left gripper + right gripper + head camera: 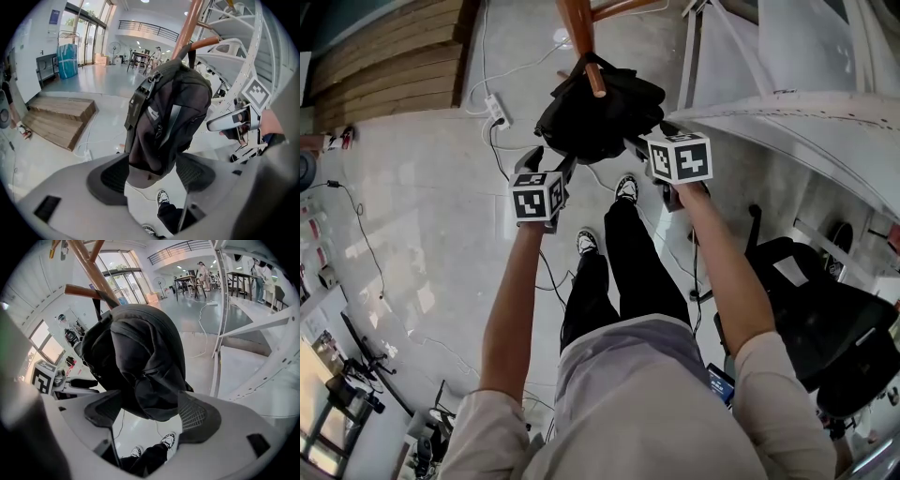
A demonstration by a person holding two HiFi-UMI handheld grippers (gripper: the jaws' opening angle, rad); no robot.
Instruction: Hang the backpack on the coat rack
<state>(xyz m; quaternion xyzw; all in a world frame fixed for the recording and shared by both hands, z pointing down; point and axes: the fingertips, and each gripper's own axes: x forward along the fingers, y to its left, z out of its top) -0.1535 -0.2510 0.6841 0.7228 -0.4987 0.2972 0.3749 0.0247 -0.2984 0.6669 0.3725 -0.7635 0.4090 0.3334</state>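
A black backpack [600, 112] hangs by its top loop from a peg [596, 84] of the wooden coat rack [578, 28]. In the left gripper view the backpack [168, 117] hangs upright below the peg [206, 43]. My left gripper [551, 161] is open, and the bag's bottom sits between its wide jaws [152, 171]. My right gripper [652, 139] is open too, on the bag's other side. In the right gripper view the backpack [136, 362] dips between the spread pads [152, 411]. Each gripper shows in the other's view: the right gripper [232, 122], the left gripper [70, 380].
A white metal frame [787, 103] stands close on the right of the rack. A black office chair [825, 328] is at my right side. A power strip [497, 111] with cables lies on the floor, and wooden steps [394, 56] are at the far left.
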